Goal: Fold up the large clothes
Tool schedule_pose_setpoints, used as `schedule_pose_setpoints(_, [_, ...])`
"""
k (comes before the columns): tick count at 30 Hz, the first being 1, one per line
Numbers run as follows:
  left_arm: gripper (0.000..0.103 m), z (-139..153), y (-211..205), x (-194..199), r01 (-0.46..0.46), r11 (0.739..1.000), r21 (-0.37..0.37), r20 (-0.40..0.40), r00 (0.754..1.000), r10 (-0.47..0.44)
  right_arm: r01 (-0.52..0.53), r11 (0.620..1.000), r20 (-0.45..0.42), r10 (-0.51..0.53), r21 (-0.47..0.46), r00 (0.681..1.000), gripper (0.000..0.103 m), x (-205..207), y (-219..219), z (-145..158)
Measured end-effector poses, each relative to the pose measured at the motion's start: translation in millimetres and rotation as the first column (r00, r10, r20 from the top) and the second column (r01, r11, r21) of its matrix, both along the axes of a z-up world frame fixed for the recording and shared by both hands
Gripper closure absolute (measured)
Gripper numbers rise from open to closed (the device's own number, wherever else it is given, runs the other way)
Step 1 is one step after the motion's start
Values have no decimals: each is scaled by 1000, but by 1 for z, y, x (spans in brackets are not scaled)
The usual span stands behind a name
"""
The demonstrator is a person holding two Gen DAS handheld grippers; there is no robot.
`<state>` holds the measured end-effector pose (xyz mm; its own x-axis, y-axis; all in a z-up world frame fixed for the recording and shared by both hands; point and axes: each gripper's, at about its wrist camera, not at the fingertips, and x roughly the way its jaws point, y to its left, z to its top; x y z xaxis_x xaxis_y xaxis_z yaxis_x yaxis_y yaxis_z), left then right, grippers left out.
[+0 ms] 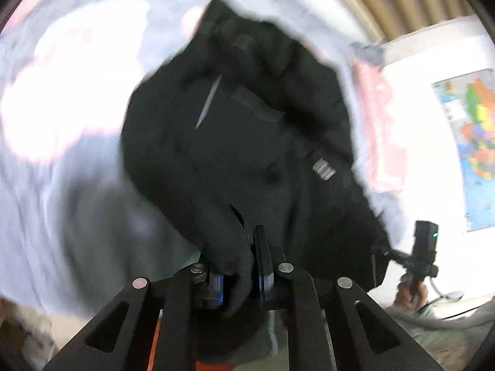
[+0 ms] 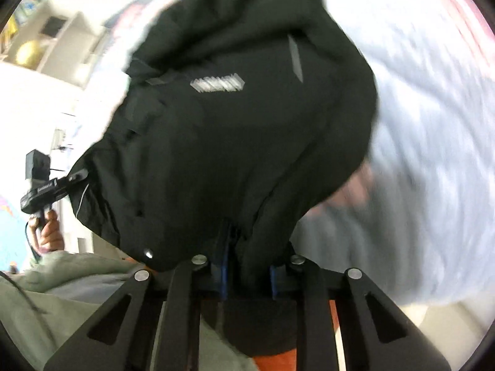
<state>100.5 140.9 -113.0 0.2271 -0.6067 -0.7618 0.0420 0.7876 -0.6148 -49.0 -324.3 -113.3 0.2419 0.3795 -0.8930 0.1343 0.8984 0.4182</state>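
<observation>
A large black jacket (image 1: 235,142) with a grey logo patch hangs in the air above a bed; it also fills the right wrist view (image 2: 235,130). My left gripper (image 1: 247,266) is shut on a fold of its hem, and it shows in the right wrist view (image 2: 71,182) clamped on the jacket's left edge. My right gripper (image 2: 244,247) is shut on the hem too, and it shows in the left wrist view (image 1: 393,253) at the jacket's right corner. Both views are motion-blurred.
A pale bedsheet with pink patches (image 1: 62,123) lies under the jacket, also in the right wrist view (image 2: 433,123). A wall map (image 1: 473,142) hangs at right. Shelves (image 2: 46,40) stand at far left. The person's grey-green sleeve (image 2: 62,278) is below.
</observation>
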Motion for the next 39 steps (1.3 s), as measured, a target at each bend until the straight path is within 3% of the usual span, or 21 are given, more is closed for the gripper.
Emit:
schedule_pose_setpoints(4, [88, 45, -7, 40, -20, 1000, -22, 119, 993, 23, 14, 999, 84, -16, 32, 996, 81, 30, -13, 36])
schedule_pose_setpoints(10, [88, 87, 2, 95, -90, 991, -96, 239, 965, 111, 80, 996, 201, -86, 40, 976, 81, 82, -42, 83])
schedule_pose_setpoints(16, [88, 101, 16, 146, -158, 979, -126, 266, 946, 187, 131, 991, 262, -125, -4, 957, 81, 127, -72, 112])
schedule_pose_setpoints(20, [87, 99, 14, 181, -195, 971, -137, 258, 940, 225, 207, 978, 268, -195, -18, 943, 81, 164, -96, 115])
schedule_pose_setpoints(23, [83, 89, 6, 217, -233, 967, -101, 232, 940, 251, 277, 961, 227, -273, 14, 935, 81, 195, -115, 96])
schedule_pose_setpoints(29, [83, 30, -18, 296, -289, 957, 15, 102, 953, 286, 369, 929, 96, -366, -17, 926, 80, 260, -137, 36])
schedule_pose_setpoints(35, [82, -39, -34, 342, -263, 960, 94, -31, 963, 267, 386, 919, -40, -390, -75, 920, 79, 312, -140, -30])
schedule_pose_setpoints(39, [82, -71, -50, 357, -195, 965, 174, -63, 976, 209, 373, 923, -73, -381, -96, 922, 79, 326, -137, -52])
